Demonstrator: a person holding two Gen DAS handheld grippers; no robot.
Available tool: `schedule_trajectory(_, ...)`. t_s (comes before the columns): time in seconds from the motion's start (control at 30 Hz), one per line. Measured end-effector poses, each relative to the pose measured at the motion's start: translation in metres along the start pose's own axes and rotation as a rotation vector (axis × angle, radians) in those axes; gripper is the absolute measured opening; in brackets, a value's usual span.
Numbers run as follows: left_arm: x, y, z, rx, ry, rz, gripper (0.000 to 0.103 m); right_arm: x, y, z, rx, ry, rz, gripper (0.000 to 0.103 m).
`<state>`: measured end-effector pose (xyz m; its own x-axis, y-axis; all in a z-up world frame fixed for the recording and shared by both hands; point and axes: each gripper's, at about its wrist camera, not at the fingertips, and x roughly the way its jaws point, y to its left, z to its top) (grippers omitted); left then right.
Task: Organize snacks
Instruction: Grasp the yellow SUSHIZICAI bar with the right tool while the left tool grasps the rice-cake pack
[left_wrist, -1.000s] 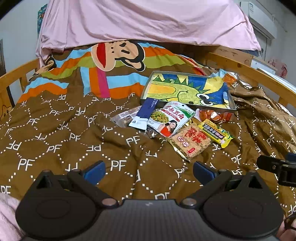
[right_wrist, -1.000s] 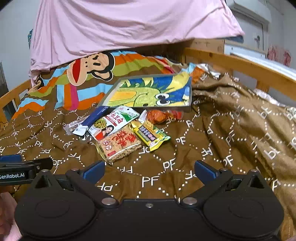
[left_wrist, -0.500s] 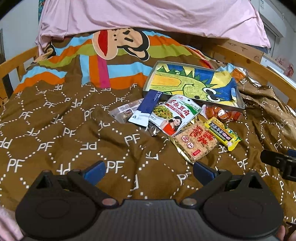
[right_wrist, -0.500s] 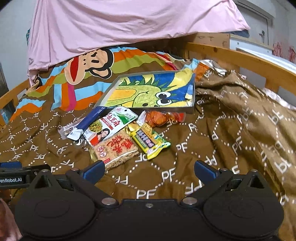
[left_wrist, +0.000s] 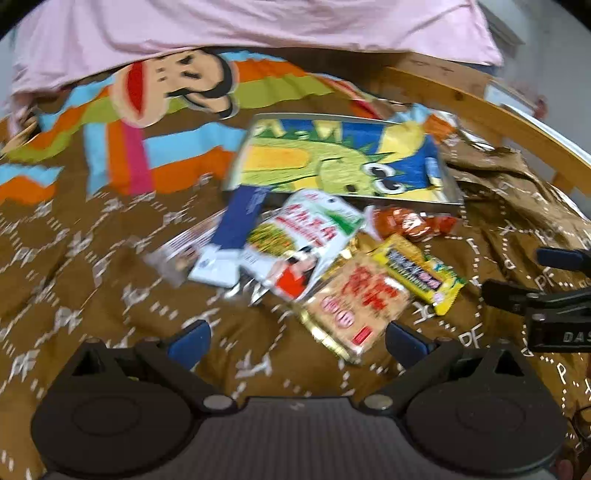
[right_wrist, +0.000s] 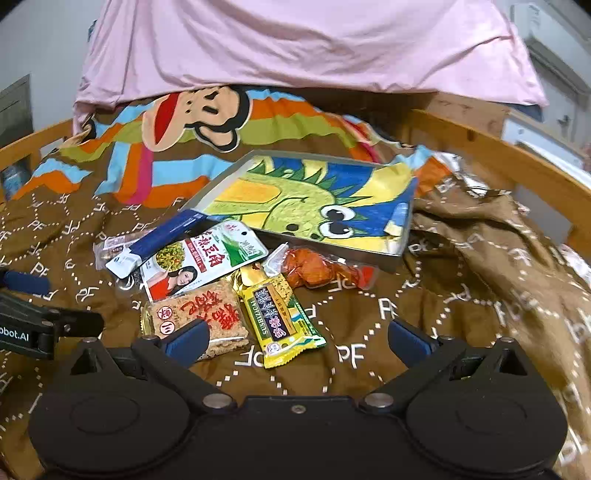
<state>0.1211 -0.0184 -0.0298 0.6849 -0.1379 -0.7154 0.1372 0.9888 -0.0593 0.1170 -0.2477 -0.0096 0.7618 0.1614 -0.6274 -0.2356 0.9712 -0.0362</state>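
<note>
Six snack packets (right_wrist: 207, 266) lay bunched on the brown bedspread (right_wrist: 424, 314), just before a dinosaur-print tray (right_wrist: 310, 206). Left tongs (left_wrist: 295, 338) and right tongs (right_wrist: 297, 338) hovered nearby, both spread apart, empty.

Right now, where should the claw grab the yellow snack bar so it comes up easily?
Probably the near crimped end of the yellow snack bar. It lies flat on the blanket, near end free, far end tucked against the orange packet and its left edge beside the red-lettered cracker pack. The open right claw is already closest; come from the near right side and pinch that thin seam.
</note>
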Motion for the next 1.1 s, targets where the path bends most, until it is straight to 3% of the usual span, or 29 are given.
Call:
schedule_trajectory(0.2, 0.033, -0.013, 0.015, 0.172, -0.009, -0.071, 0.103, 0.031, -0.015, 0.004, -0.046, 0.038, 0.042, 0.102)
schedule_trajectory(0.37, 0.060, -0.023, 0.016, 0.335, -0.015, -0.125, 0.103, 0.050, -0.016, 0.004, -0.174, 0.062, 0.080, 0.102)
schedule_trajectory(0.53, 0.075, -0.025, 0.015, 0.415, 0.010, -0.222, 0.103, 0.069, -0.015, 0.001, -0.274, 0.096, 0.054, 0.102)
schedule_trajectory(0.7, 0.085, -0.032, 0.011, 0.535, 0.010, -0.248, 0.102, 0.081, -0.005, -0.002, -0.334, 0.113, 0.074, 0.100)
schedule_trajectory(0.8, 0.092, -0.032, 0.011, 0.548, 0.035, -0.262, 0.101, 0.083, 0.000, -0.002, -0.356, 0.108, 0.087, 0.097)
schedule_trajectory(0.9, 0.096, -0.033, 0.011, 0.551, 0.061, -0.270, 0.094, 0.084, 0.005, -0.003, -0.381, 0.097, 0.091, 0.092)
schedule_trajectory(0.97, 0.100, -0.035, 0.010, 0.570, 0.087, -0.262, 0.085, 0.087, 0.007, -0.005, -0.397, 0.100, 0.080, 0.091)
schedule_trajectory(1.1, 0.099, -0.040, 0.008, 0.609, 0.095, -0.257, 0.082, 0.092, 0.011, -0.008, -0.415, 0.121, 0.083, 0.083)
